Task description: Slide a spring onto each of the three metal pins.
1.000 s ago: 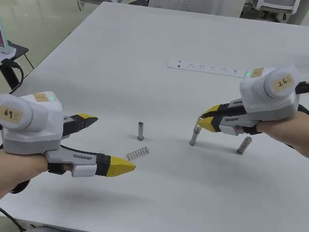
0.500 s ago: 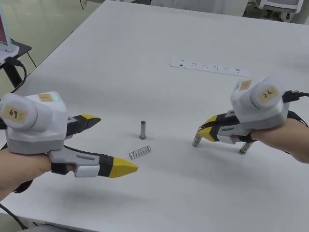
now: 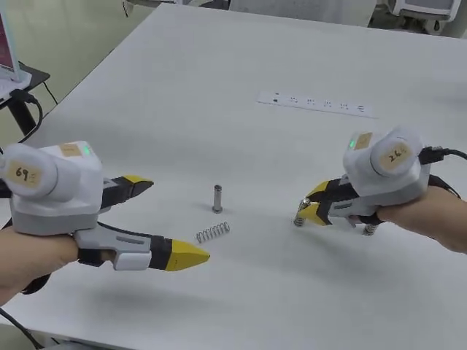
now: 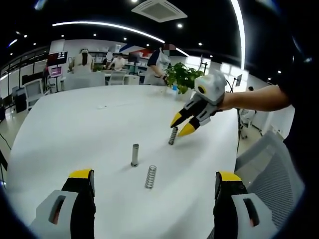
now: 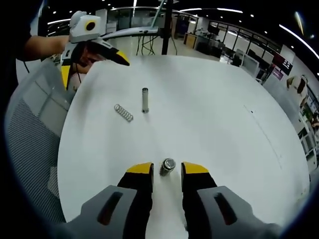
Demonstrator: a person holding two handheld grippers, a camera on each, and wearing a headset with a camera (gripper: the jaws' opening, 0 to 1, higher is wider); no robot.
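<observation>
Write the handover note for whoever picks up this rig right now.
Left gripper: open, empty, near the loose spring lying flat.
Right gripper: fingers either side of a sprung pin; grip unclear.
Done: that pin; a second sprung pin seems to peek out under the right gripper.
Left: the loose spring onto the bare pin.

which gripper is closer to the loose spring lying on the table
Left. The left gripper is open right beside the loose spring; the right gripper is farther off, its fingers flanking a pin.
</observation>
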